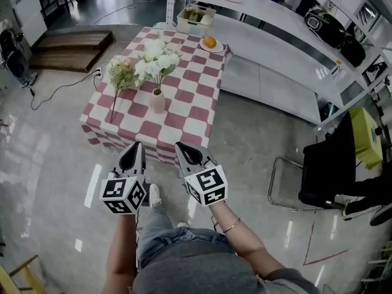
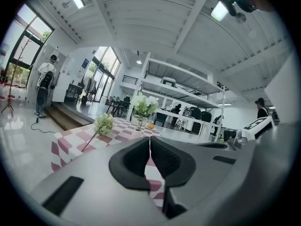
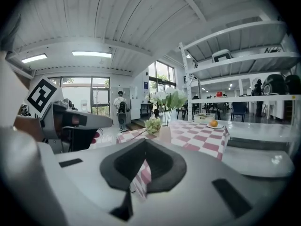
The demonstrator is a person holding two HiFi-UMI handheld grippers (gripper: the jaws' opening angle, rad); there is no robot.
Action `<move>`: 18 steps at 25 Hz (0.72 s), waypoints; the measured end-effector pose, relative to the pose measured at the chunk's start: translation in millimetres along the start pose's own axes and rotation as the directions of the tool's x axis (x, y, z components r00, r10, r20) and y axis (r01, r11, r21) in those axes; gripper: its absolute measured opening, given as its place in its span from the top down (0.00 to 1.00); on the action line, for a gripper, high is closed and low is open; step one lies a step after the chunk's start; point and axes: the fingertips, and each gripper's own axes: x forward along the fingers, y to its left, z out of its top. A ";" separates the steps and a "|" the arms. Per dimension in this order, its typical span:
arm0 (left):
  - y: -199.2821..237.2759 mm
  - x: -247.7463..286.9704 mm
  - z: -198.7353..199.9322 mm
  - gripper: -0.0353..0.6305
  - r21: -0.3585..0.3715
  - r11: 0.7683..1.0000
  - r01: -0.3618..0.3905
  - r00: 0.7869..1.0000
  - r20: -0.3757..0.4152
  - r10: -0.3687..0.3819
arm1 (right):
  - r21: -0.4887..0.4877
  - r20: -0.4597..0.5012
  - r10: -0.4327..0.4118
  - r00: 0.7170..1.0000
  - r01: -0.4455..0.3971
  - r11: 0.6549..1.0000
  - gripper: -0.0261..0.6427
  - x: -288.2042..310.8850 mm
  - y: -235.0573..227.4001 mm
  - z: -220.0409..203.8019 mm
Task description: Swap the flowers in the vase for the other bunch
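Note:
A small pink vase (image 1: 157,101) stands on the pink-and-white checked table (image 1: 196,97), holding white flowers (image 1: 157,57). A second, greenish-white bunch (image 1: 121,72) lies flat on the cloth just left of the vase. My left gripper (image 1: 139,144) and right gripper (image 1: 178,145) hover side by side short of the table's near edge, both shut and empty. The left gripper view shows the left gripper (image 2: 150,138), the loose bunch (image 2: 104,124) and the vase flowers (image 2: 144,105) beyond. The right gripper view shows the right gripper (image 3: 145,141), the vase (image 3: 164,133) and the loose bunch (image 3: 153,125).
A plate with an orange (image 1: 211,43) and a crate (image 1: 195,18) sit at the table's far end. A long white counter (image 1: 275,72) runs along the right, with a black chair (image 1: 327,164) near it. A wooden platform (image 1: 70,45) lies at far left.

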 end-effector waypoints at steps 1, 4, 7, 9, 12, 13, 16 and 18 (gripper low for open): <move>6.0 7.8 2.6 0.91 0.004 1.000 0.004 1.000 -0.003 -0.004 | 0.002 -0.001 -0.005 1.000 0.005 1.000 0.95 8.9 -3.1 1.6; 23.8 30.4 6.2 0.91 0.014 1.000 0.011 1.000 -0.025 -0.011 | 0.005 -0.010 -0.024 1.000 0.024 1.000 0.95 33.5 -12.8 5.1; 39.4 51.4 9.7 0.91 0.021 1.000 0.021 0.999 -0.049 -0.020 | 0.008 -0.020 -0.045 0.999 0.045 0.999 0.94 55.7 -23.4 9.8; 48.6 65.2 12.7 0.91 0.030 0.999 0.030 0.998 -0.062 -0.028 | 0.010 -0.025 -0.062 0.998 0.062 0.998 0.94 69.4 -30.8 13.6; 60.1 85.4 17.0 0.91 0.034 0.998 0.054 0.996 -0.077 -0.051 | 0.017 -0.028 -0.097 0.995 0.098 0.995 0.95 87.2 -42.2 17.9; 63.6 92.0 18.3 0.91 0.034 0.997 0.062 0.995 -0.082 -0.059 | 0.021 -0.030 -0.110 0.994 0.110 0.994 0.94 92.5 -45.8 19.0; 71.2 111.6 21.6 0.91 0.038 0.995 0.093 0.991 -0.101 -0.088 | 0.031 -0.038 -0.141 0.989 0.143 0.989 0.94 107.1 -55.5 21.1; 73.7 124.2 23.8 0.91 0.047 0.992 0.117 0.987 -0.112 -0.111 | 0.031 -0.048 -0.160 0.986 0.162 0.986 0.94 116.1 -61.7 21.3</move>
